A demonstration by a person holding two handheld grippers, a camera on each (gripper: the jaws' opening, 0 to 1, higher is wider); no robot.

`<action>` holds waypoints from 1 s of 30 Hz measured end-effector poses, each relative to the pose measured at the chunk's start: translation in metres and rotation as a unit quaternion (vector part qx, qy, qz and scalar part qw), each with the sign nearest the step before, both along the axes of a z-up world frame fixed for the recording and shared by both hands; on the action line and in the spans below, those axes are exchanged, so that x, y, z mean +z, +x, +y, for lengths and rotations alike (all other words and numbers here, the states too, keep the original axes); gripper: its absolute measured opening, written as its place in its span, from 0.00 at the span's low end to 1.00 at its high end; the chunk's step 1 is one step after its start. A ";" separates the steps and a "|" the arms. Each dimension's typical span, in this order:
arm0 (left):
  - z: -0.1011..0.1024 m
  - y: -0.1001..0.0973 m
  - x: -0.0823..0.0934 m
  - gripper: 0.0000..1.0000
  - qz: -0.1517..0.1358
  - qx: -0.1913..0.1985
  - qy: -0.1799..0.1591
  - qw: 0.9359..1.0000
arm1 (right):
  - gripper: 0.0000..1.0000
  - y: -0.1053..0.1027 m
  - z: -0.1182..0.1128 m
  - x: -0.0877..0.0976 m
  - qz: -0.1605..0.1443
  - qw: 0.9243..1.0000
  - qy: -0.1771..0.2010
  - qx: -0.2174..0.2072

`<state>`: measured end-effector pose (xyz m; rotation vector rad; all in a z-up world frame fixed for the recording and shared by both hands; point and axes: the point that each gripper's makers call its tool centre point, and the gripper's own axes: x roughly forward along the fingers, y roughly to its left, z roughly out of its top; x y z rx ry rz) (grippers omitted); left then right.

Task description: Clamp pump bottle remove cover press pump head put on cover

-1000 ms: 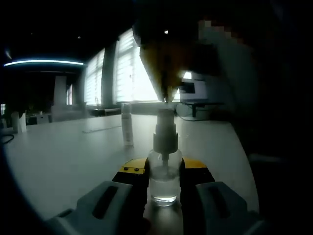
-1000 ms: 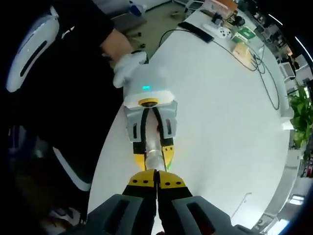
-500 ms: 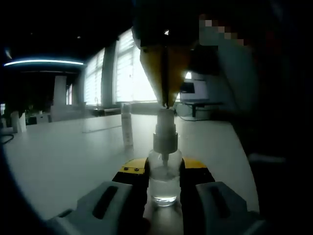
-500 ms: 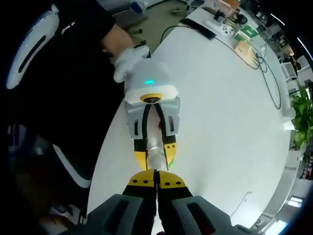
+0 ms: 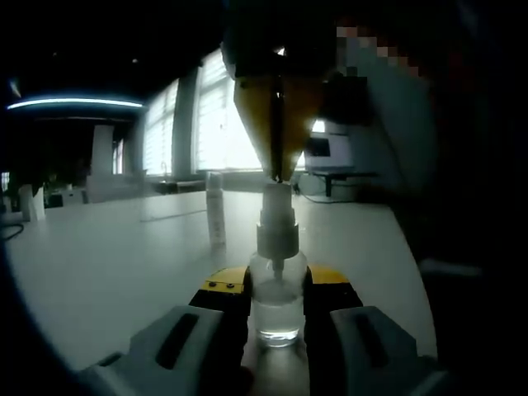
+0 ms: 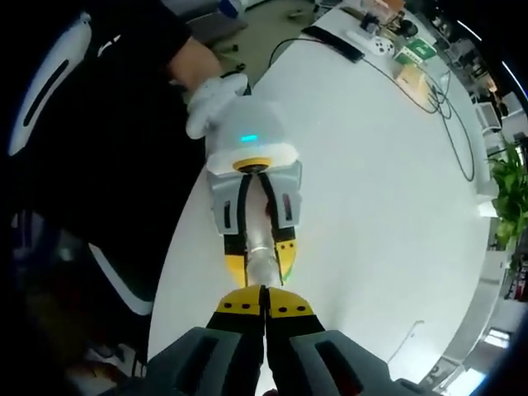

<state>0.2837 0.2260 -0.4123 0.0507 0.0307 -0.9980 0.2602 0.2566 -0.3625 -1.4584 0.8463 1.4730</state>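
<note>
On the white table (image 6: 388, 190), the left gripper (image 5: 276, 301) pinches a clear pump bottle (image 5: 276, 301) upright between its jaws. The right gripper (image 6: 264, 307), jaws pressed together, bears down on the pump head (image 5: 277, 198). Behind the bottle stands its cover (image 5: 215, 210). No writing is legible.

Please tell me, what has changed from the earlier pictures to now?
The right gripper, jaws shut, came down from just above onto the white pump head of the small clear pump bottle; the head looks slightly lower. The left gripper stays clamped on the bottle, and the clear cover still stands on the white table.
</note>
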 end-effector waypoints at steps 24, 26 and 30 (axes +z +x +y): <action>0.002 0.000 0.008 0.15 -0.004 0.001 -0.016 1.000 | 0.00 0.001 -0.001 0.001 -0.002 1.000 -0.001 -0.012; 0.002 0.000 0.008 0.15 -0.005 0.001 -0.015 1.000 | 0.00 0.002 0.000 0.001 -0.001 1.000 -0.001 -0.012; 0.002 0.000 0.008 0.15 -0.006 0.001 -0.016 1.000 | 0.00 0.003 0.000 0.001 0.001 1.000 -0.004 -0.018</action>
